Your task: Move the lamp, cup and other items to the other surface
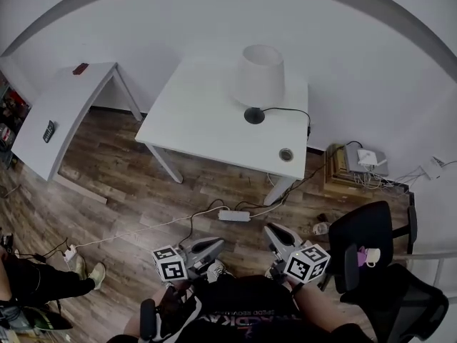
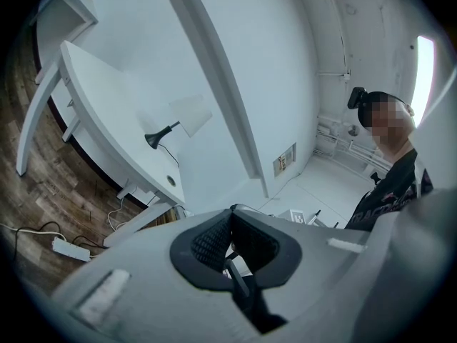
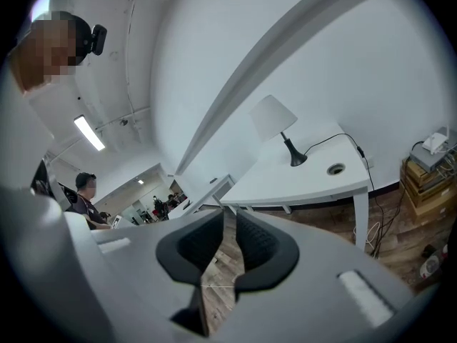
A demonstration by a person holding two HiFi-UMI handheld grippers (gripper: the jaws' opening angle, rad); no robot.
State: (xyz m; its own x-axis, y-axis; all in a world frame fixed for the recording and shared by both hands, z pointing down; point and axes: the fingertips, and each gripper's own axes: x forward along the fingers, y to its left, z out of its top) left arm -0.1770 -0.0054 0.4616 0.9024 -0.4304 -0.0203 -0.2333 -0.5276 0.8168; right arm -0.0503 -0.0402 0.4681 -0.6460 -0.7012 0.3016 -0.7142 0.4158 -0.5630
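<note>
Head view: a white-shaded table lamp with a black round base (image 1: pixel 258 84) is seen upper centre, standing on a white rectangular table (image 1: pixel 196 123) near its far right corner. A thin black cord (image 1: pixel 289 110) is run from the base to the table's right edge. A second white table (image 1: pixel 68 102) is set at upper left, well apart, and is judged to be the other surface. Two small dark items are seen on it, too small to name. No cup is made out. The left gripper (image 1: pixel 218 243) and right gripper (image 1: pixel 270 229) are held at bottom centre over the brown wood floor (image 1: pixel 128 184), well apart from the lamp.

Left gripper view: the jaws are pressed together at the tips with nothing between them. The lamp (image 2: pixel 193 114) is seen left of centre on its table (image 2: pixel 107 113).

Right gripper view: the jaws are parted by a narrow slit. Only floor is seen through it, so nothing is held. The lamp (image 3: pixel 273 116) is seen right of centre, on the tabletop (image 3: pixel 307 181).

Handling, judged: the lamp is likely light but top-heavy. The shade is thin and easily dented, so it is better left alone. The slim black stem (image 3: pixel 288 147) just under the shade is stiff and narrow enough to be pinched. A wider opening is needed first. The cord is likely to drag or snag.
</note>
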